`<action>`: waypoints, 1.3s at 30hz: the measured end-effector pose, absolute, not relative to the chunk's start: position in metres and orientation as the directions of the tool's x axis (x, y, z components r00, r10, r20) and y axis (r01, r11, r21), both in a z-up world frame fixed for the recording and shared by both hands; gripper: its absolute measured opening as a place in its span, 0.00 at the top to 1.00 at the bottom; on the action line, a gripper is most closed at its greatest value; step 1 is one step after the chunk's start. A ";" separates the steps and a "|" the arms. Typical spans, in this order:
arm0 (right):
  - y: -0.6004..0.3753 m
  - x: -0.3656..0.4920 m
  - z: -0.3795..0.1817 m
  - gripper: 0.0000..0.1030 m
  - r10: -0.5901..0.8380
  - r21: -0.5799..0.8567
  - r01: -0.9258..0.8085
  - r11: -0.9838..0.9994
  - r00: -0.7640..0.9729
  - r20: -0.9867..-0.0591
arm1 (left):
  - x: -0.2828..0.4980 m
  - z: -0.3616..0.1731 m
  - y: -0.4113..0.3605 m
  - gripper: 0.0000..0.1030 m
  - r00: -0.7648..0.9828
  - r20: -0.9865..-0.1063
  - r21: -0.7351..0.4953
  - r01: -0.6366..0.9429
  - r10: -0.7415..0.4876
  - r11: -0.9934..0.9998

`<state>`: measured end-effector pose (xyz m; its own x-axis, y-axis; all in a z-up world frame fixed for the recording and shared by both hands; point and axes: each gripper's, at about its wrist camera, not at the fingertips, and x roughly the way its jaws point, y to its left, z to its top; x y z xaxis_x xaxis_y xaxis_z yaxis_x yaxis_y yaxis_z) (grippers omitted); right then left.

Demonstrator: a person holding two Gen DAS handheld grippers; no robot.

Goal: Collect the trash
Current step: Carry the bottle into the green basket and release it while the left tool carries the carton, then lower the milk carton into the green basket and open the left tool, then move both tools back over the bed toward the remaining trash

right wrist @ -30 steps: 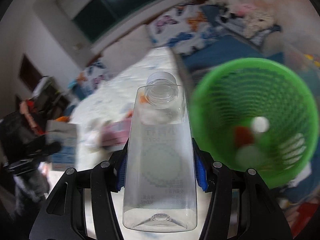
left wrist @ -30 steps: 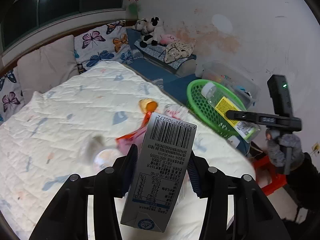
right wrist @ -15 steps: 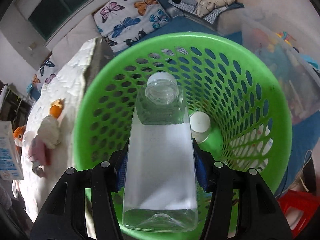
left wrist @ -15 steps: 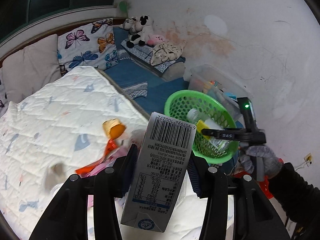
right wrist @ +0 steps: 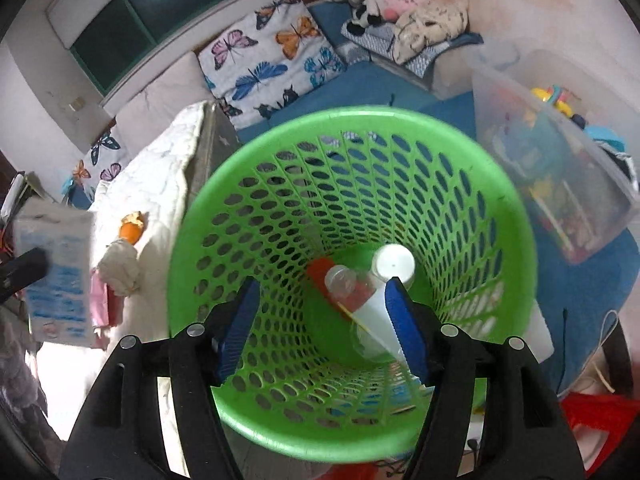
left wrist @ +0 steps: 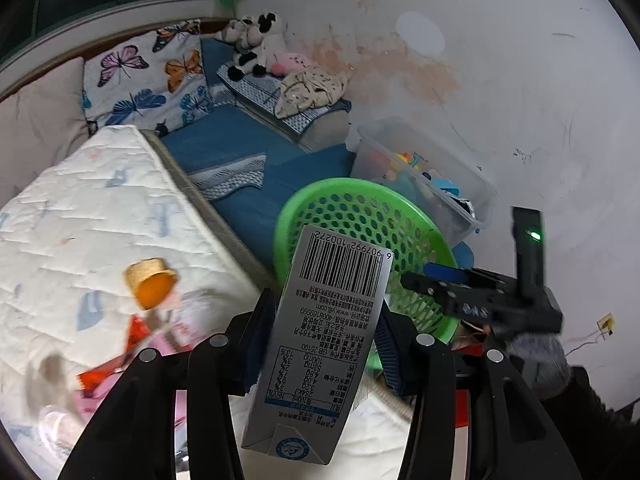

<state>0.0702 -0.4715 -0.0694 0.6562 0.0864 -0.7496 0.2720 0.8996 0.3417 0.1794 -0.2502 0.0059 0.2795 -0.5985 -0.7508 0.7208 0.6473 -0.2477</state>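
My left gripper is shut on a grey milk carton with a barcode, held above the bed's edge, short of the green mesh basket. My right gripper is open and empty right above the basket. A clear plastic bottle lies inside at the bottom beside a white-capped bottle and a red piece. The right gripper shows in the left wrist view over the basket's right rim. The carton shows blurred in the right wrist view.
An orange cup, crumpled tissue and pink and red wrappers lie on the white quilted bed. A clear storage bin of toys stands behind the basket. A red stool is at lower right.
My right gripper opened and the clear bottle dropped into the basket. My left gripper carried the carton further right, closer to the basket.
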 end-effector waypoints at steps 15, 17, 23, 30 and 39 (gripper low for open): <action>-0.467 0.025 -0.058 0.28 0.042 0.335 0.285 0.898 0.703 -0.710 | 0.188 -0.029 -0.317 0.55 0.223 -0.771 -0.319 0.676 -0.597 0.665; -0.469 0.022 -0.060 0.28 0.046 0.346 0.290 0.892 0.704 -0.708 | 0.189 -0.032 -0.320 0.55 0.215 -0.768 -0.333 0.671 -0.604 0.662; -0.469 0.015 -0.062 0.28 0.054 0.366 0.296 0.882 0.709 -0.704 | 0.187 -0.035 -0.322 0.50 0.225 -0.761 -0.335 0.666 -0.608 0.666; -0.465 0.012 -0.060 0.28 0.065 0.375 0.287 0.881 0.713 -0.698 | 0.187 -0.031 -0.313 0.47 0.229 -0.750 -0.348 0.660 -0.620 0.665; -0.440 0.016 -0.055 0.28 0.102 0.376 0.234 0.897 0.716 -0.690 | 0.170 -0.016 -0.264 0.47 0.335 -0.737 -0.286 0.632 -0.587 0.720</action>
